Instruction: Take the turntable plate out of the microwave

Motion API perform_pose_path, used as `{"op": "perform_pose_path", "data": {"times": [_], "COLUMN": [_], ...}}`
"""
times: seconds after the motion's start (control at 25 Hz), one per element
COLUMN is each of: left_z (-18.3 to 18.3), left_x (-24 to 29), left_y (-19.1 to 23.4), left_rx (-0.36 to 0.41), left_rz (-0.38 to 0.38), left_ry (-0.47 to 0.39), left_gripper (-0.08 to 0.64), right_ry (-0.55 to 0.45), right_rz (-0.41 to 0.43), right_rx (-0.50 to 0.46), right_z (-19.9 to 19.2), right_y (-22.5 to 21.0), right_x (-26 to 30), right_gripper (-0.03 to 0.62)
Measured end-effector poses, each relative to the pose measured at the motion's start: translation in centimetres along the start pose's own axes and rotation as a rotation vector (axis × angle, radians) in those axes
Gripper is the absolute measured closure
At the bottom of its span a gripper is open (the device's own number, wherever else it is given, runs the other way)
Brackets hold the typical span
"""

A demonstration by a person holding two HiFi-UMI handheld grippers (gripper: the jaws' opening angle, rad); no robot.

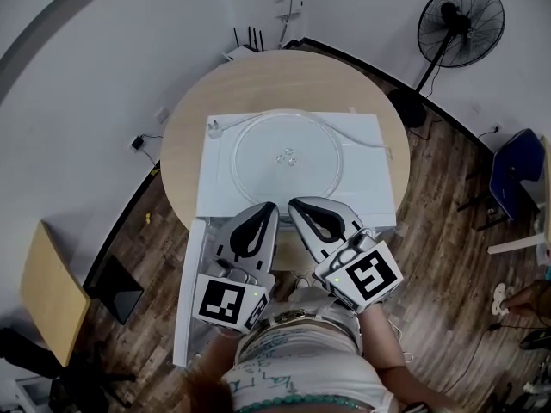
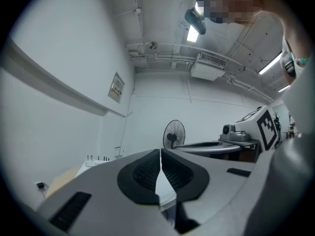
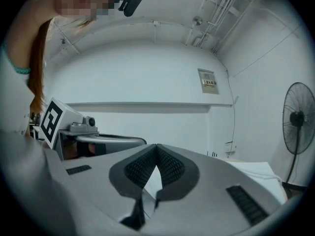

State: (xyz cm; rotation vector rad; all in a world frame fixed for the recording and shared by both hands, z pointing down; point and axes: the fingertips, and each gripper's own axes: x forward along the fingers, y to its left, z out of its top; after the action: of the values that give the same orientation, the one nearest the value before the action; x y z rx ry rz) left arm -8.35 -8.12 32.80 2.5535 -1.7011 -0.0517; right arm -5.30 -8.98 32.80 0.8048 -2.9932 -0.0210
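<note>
My two claws are nearest, side by side just over my shirt (image 1: 293, 364). L claw (image 1: 269, 206) and R claw (image 1: 297, 205) are both pressed together, w/ nothing btw the pads. The glass plate (image 1: 288, 157) lies flat on top of the white microwave (image 1: 215, 192), just beyond both tips. If the tips touch its near rim, I cannot tell.

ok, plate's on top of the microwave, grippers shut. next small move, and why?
Probably nudge the open door shut with the left gripper, which is nearest it. The glass plate already lies flat on the microwave, and the right gripper, like the left, is shut and empty.
</note>
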Motion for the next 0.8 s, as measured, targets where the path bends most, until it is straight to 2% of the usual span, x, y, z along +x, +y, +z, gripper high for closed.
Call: {"op": "perform_pose_path", "data": {"times": [0.36,0.8], "left_z": [-1.0,-1.4], "left_x": [0.5,0.7], "left_y": [0.1,0.7], "left_rx": [-0.013,-0.013], "left_rz": [-0.004,0.002], "left_ry": [0.036,0.052], "left_gripper": [0.540,0.540], "right_ry": [0.059,0.068], "right_rz": [-0.024,-0.024], "right_rx": [0.003,-0.009], "right_z": [-0.9,-1.1], "right_y": [-0.5,-0.7], "right_x": [0.2,0.5], "right_gripper": [0.602,0.602]}}
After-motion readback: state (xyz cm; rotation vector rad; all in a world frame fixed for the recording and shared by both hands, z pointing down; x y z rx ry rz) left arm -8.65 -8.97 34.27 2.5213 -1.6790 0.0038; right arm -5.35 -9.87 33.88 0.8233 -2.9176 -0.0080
